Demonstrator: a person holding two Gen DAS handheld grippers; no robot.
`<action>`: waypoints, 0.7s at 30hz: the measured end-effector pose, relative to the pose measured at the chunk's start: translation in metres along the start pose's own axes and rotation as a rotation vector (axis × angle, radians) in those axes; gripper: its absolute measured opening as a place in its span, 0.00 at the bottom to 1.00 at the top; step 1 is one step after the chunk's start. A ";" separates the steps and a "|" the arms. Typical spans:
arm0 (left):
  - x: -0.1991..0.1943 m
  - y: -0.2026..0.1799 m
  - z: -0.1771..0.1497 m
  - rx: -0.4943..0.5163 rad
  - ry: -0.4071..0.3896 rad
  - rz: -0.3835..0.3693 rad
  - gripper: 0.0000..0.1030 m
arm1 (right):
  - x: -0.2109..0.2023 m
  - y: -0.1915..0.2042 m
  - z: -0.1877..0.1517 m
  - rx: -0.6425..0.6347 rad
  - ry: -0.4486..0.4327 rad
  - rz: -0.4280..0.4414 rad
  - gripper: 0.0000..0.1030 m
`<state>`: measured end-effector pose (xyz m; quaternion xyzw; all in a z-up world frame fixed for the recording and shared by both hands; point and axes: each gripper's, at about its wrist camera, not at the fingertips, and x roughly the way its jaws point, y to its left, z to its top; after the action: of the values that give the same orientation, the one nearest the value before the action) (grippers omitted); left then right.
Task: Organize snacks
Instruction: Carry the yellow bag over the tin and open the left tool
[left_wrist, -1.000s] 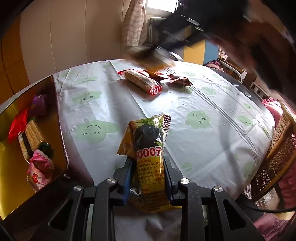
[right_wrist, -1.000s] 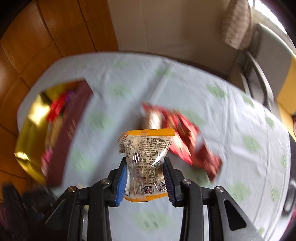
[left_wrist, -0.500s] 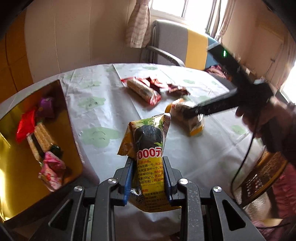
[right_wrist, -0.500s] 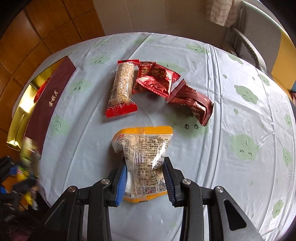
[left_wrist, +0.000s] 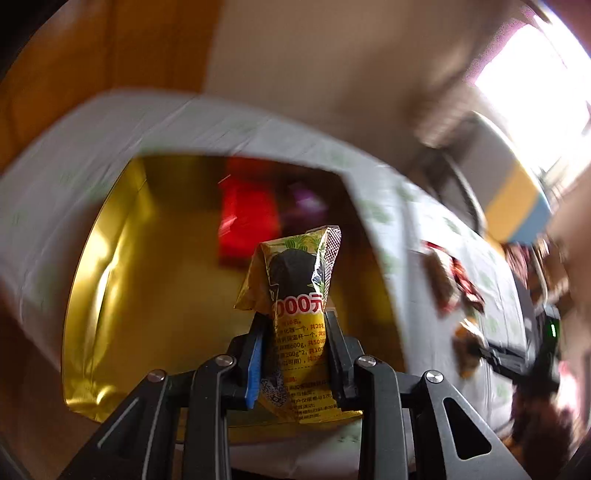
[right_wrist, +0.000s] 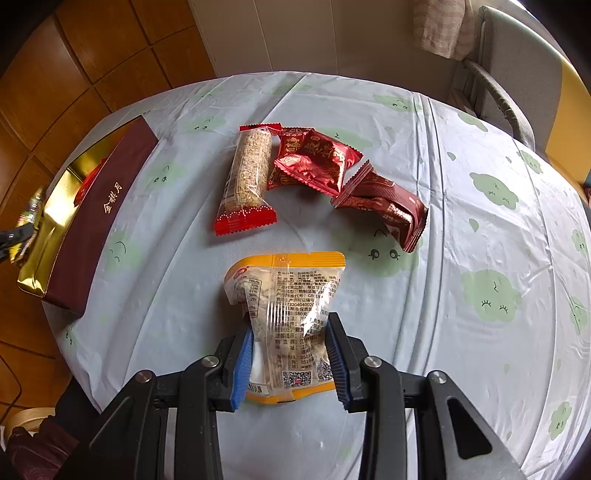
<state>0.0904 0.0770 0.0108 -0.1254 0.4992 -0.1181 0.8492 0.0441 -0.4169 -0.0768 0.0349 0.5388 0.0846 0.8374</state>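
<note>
A round desk (right_wrist: 461, 177) under a pale cloth printed with green clouds fills most of both views, with orange-brown floor tiles beyond its edge and a grey chair (right_wrist: 517, 74) drawn up at the far side near a bright window. At the desk's left edge a gold-lined box (left_wrist: 122, 280) is set with its dark red outer wall facing the middle of the desk; blurred red and purple packets can be made out lying inside it. The left tongs (left_wrist: 295, 354) are closed on a yellow packet (left_wrist: 299, 295), which is gripped low down so that its sealed top stands free, and they are held over the open box, presumably so that the packet can be dropped in. The gold floor of the box nearest these tongs looks bare, so room for a release appears to be there, though the view is smeared. The right tongs (right_wrist: 290, 354) are clamped on a clear packet with orange ends (right_wrist: 284, 291), held above the bare cloth on the near side of the desk. Beyond it three snacks lie on the cloth: a sesame bar (right_wrist: 247, 181), a red packet (right_wrist: 314, 158) touching it, and a dark red packet (right_wrist: 384, 206) just beside that. Open cloth lies between these and the box, so a path to it seems clear.
</note>
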 end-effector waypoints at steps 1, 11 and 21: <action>0.006 0.011 0.003 -0.033 0.017 0.014 0.28 | 0.000 0.000 0.000 0.001 0.000 0.001 0.36; 0.050 0.021 0.008 -0.059 0.109 0.108 0.28 | 0.000 -0.001 0.001 0.011 0.004 0.007 0.37; 0.064 0.011 0.006 0.009 0.116 0.158 0.33 | 0.001 -0.002 0.001 0.011 0.004 0.006 0.37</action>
<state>0.1270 0.0671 -0.0426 -0.0747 0.5555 -0.0600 0.8260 0.0453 -0.4185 -0.0772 0.0406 0.5410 0.0841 0.8358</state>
